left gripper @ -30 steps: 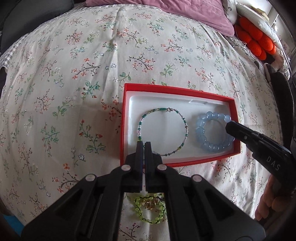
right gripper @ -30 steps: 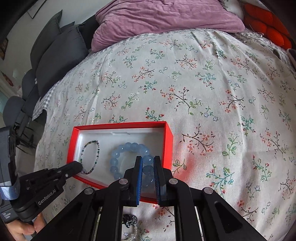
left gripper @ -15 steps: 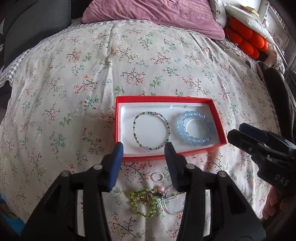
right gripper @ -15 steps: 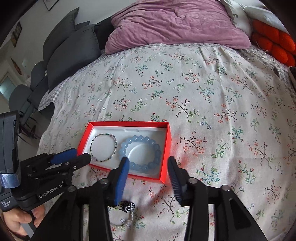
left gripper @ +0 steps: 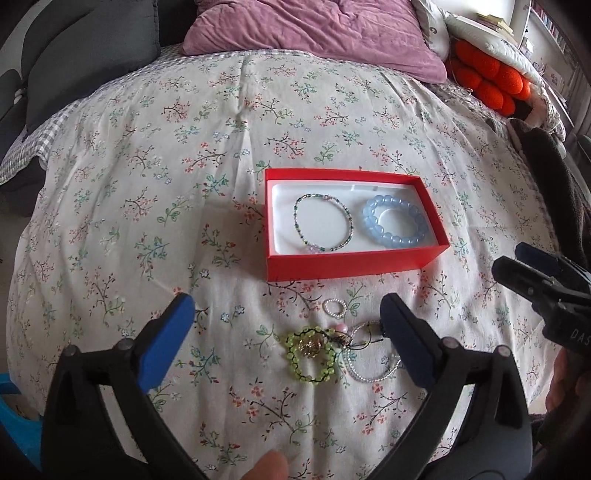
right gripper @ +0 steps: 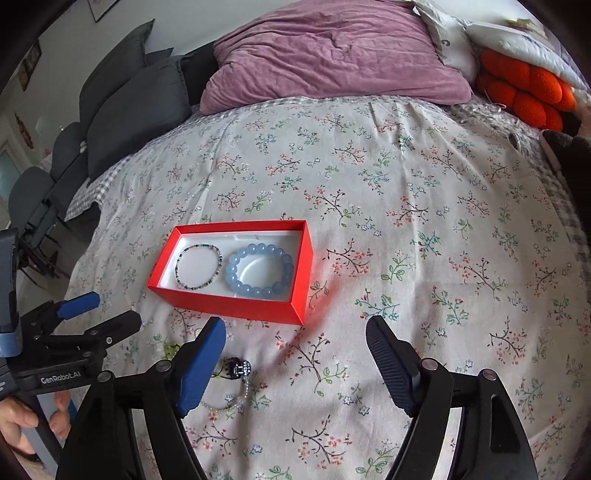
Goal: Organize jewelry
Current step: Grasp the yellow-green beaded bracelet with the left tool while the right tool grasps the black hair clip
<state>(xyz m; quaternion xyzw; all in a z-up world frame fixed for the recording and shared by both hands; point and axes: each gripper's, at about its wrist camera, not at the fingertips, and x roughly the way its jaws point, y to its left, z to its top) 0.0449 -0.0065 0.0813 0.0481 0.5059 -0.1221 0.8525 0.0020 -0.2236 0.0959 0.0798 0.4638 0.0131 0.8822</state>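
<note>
A red box [left gripper: 354,263] with a white lining sits on the floral bedspread. It holds a thin green beaded bracelet [left gripper: 322,224] and a chunky light-blue bead bracelet [left gripper: 395,221]. In front of the box lie a small pearl ring [left gripper: 334,308], a lime-green beaded bracelet [left gripper: 311,354] and a silver bead bracelet [left gripper: 369,363]. My left gripper [left gripper: 286,339] is open and empty above these loose pieces. My right gripper [right gripper: 295,362] is open and empty just in front of the box [right gripper: 236,299]; a dark charm and pale bead chain [right gripper: 238,384] lie by its left finger.
A purple pillow [left gripper: 314,33] and grey cushions [right gripper: 136,110] lie at the head of the bed. Orange cushions [left gripper: 491,81] sit at the far right. The right gripper shows at the right edge of the left wrist view [left gripper: 535,280].
Both grippers were shut inside the box a second ago. They opened, left the two bracelets in the box, and pulled back toward me.
</note>
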